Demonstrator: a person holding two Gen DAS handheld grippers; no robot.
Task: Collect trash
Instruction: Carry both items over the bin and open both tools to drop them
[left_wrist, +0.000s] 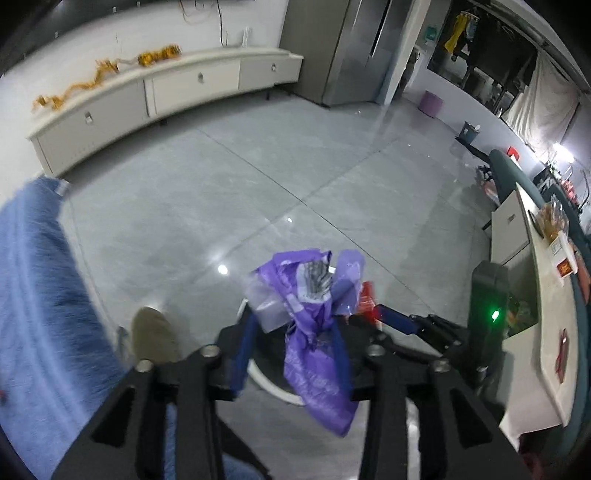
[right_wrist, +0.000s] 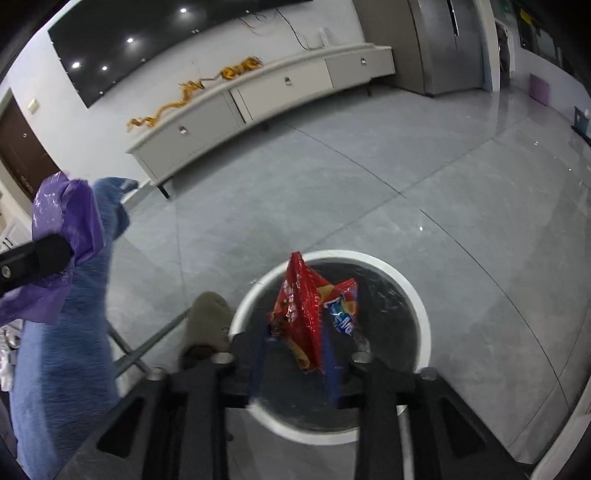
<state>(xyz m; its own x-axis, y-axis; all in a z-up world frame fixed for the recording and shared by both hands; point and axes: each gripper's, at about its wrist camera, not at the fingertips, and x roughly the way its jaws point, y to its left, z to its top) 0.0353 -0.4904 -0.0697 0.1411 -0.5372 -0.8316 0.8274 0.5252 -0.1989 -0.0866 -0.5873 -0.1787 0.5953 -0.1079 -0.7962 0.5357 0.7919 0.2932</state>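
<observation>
1. the right gripper (right_wrist: 295, 354) was clamped on a red snack wrapper (right_wrist: 301, 314) that hung directly above the white-rimmed bin (right_wrist: 421, 314).
2. the left gripper (left_wrist: 291, 343) pinched a purple bag (left_wrist: 314, 332), off to the bin's left side.

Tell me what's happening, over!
Left tool shut on purple wrapper. Right tool shut on red wrapper, above the bin. Nothing blocking.

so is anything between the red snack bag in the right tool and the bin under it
Nothing: in the right wrist view the red snack bag hangs over the open bin, with no object between.
</observation>
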